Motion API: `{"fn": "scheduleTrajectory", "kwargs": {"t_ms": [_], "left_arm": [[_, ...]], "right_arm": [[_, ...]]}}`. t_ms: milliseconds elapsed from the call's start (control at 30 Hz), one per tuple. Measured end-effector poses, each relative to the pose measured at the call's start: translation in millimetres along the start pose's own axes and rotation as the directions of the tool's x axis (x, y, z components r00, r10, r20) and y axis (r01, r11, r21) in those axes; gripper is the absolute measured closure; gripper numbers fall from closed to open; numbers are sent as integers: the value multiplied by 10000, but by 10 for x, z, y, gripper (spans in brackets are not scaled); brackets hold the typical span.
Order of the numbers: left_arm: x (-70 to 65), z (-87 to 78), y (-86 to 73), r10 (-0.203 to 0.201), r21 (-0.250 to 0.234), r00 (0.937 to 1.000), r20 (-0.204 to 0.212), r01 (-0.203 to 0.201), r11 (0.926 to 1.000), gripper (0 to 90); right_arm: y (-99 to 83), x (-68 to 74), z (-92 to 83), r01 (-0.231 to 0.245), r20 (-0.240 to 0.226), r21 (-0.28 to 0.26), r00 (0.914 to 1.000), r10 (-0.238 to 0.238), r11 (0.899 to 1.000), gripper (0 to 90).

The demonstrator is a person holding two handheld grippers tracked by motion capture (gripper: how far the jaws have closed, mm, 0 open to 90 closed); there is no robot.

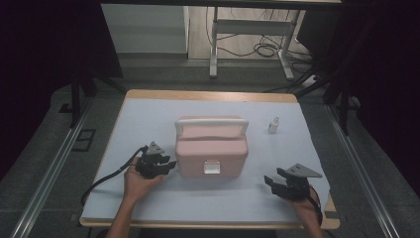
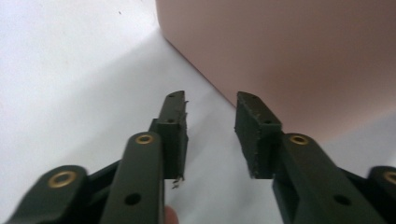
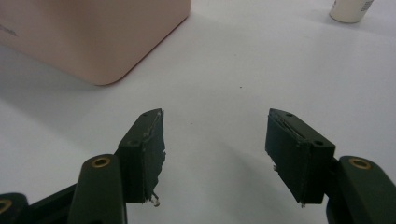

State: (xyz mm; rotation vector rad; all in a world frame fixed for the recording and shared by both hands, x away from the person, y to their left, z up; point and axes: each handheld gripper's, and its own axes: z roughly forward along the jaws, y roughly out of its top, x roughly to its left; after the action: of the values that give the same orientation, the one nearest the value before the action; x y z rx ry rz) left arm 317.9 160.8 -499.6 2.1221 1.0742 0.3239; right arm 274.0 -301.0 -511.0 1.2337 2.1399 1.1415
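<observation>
A pink box with a white handle and a white front latch stands closed in the middle of the table. My left gripper sits open just off the box's left side, with nothing between its jaws. In the left gripper view the pink box wall rises close ahead of the left gripper. My right gripper rests open near the front right of the table, apart from the box. The right gripper view shows the right gripper over bare cover, with the pink box corner ahead left.
A small white bottle stands upright right of the box, its base also at the top of the right gripper view as the bottle. A white cover lies over the wooden table. A desk frame with cables stands beyond.
</observation>
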Motion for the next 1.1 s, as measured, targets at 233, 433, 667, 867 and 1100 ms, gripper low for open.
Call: {"fn": "scheduleTrajectory", "kwargs": {"t_ms": [233,433,667,867,1100], "left_arm": [[55,-128,-183,-520,-134,9980,357,525,9985,496],[132,-203,-324,-845,-164,9945,612,857,9962,387],[141,-173,-327,-738,-93,9959,520,744,9972,329],[130,-140,-337,-607,81,9969,499,603,9981,310],[121,-130,-348,-484,134,9980,414,478,9988,302]], "right_arm": [[15,-10,-18,-326,-105,-1,9994,326,9995,376],[23,-34,-20,-551,-150,222,9983,554,9982,385],[19,-48,-7,-459,53,596,9989,457,9972,383],[16,-68,2,-567,302,780,9981,545,9953,382],[36,-66,34,-520,291,1054,9984,492,9931,382]]}}
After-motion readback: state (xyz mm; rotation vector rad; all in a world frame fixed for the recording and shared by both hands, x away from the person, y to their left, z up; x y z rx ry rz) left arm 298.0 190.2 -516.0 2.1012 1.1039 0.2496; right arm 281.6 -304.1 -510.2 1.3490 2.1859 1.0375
